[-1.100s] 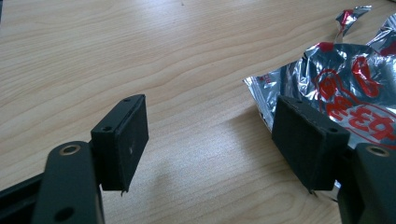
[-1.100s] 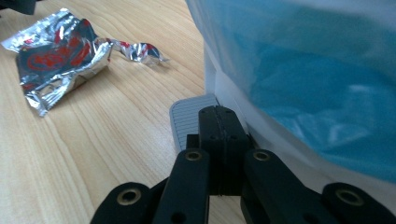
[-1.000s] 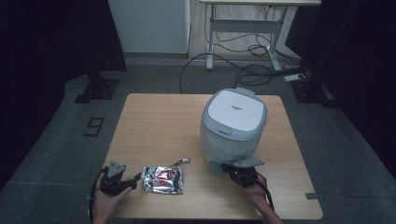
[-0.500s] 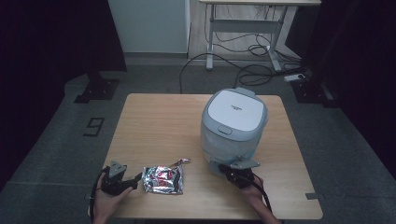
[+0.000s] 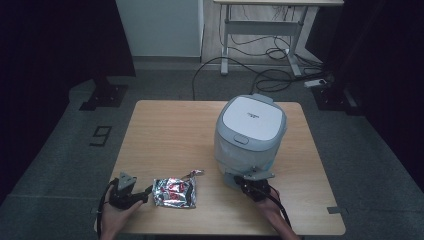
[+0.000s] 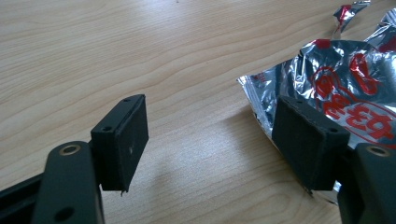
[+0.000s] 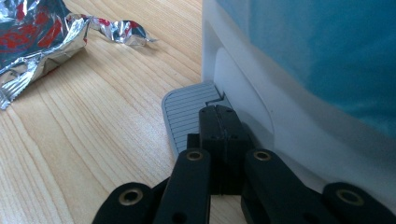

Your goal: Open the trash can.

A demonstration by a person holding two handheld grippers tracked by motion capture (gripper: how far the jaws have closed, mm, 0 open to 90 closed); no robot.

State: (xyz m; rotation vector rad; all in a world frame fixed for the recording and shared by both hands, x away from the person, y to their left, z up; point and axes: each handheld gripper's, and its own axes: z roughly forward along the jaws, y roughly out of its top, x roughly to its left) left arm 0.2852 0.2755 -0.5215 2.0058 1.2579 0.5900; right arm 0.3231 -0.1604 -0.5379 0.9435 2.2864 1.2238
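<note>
The crumpled foil wrapper [image 5: 174,192] (silver with red print) lies flat on the wooden table [image 5: 170,135] near its front edge, left of the middle. The left claw [image 5: 145,194] sits just beside the wrapper's left edge with its jaws spread wide; in the left gripper view one jaw overlaps the wrapper's corner [image 6: 355,88] while the other stands over bare wood. To the right stands a white pedal bin [image 5: 250,132] with its lid down. The right claw [image 7: 219,119], its jaws pressed together on nothing, rests with its tips on the bin's grey ribbed pedal [image 7: 187,112] at the foot of the bin.
</note>
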